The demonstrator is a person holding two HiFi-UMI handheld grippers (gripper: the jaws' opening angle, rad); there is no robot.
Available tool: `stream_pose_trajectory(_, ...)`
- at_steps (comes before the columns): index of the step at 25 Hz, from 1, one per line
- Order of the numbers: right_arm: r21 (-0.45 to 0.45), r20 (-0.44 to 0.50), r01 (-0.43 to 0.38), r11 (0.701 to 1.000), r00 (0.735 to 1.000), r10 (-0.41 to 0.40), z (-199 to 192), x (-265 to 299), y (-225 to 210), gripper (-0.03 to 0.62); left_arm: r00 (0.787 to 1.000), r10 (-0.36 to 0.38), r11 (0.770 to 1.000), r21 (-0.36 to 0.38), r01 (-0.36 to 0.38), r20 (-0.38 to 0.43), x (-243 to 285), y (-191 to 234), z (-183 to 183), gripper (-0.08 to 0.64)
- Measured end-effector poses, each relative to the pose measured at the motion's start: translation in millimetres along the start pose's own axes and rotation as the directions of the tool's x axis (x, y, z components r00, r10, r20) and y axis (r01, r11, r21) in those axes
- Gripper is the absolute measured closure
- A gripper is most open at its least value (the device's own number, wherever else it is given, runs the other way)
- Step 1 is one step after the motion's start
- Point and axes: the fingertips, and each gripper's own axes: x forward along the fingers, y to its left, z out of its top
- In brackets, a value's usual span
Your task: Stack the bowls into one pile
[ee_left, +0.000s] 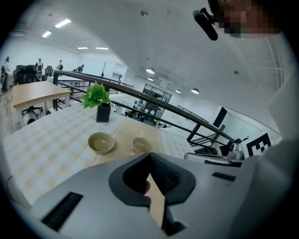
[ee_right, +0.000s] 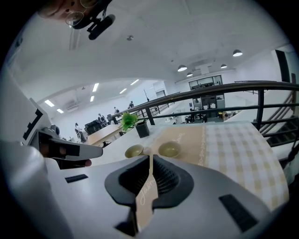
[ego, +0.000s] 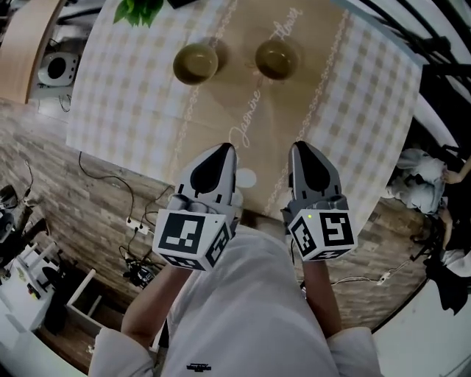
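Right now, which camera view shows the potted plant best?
The left gripper view: the potted plant stands whole and largest there, green leaves above a dark pot. In the head view it is cut off at the top edge, with only leaves showing. In the right gripper view it is whole but smaller.

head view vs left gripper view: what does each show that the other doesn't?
Head view only: the left gripper and right gripper from above, side by side over the table's near edge, and the floor with cables.

Left gripper view only: that gripper's jaws end-on, shut with nothing between them, the plant's black pot, the railing, and the ceiling lights.

Both: left bowl and right bowl, side by side, apart and unstacked, on the runner over the checked cloth, plus the plant's leaves.
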Motion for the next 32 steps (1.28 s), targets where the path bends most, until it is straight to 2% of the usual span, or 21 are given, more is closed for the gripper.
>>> stream_pose_trajectory(5,0.009,-0.012,-0.019,1.0,1.0,0.019,-3.8,7.4,-18.7,0.543,1.0,0.012,1.0,0.019,-0.012,-0.011,13.8,-9.6,-9.1,0.538)
stream_pose_trajectory(15,0.037,-0.031,0.014,0.999,0.999,-0.013,-1.2,32.8,-42.9,0.543,1.0,-0.014,1.0,0.006,0.014,-0.021,47.4,-13.8,-3.5,0.538)
stream_pose_trajectory(28,0.066,-0.041,0.111,0.992,0.993,-0.108,6.0,94.3,-60.9,0.543,0.997,-0.05,0.999,0.008,0.051,-0.066,105.6,18.2,10.3,0.538)
stream_pose_trajectory(32,0.062,-0.043,0.152,0.986,0.988,-0.149,5.1,112.6,-67.5,0.543,0.994,-0.053,0.997,0.043,0.057,-0.094,123.4,29.0,9.2,0.538)
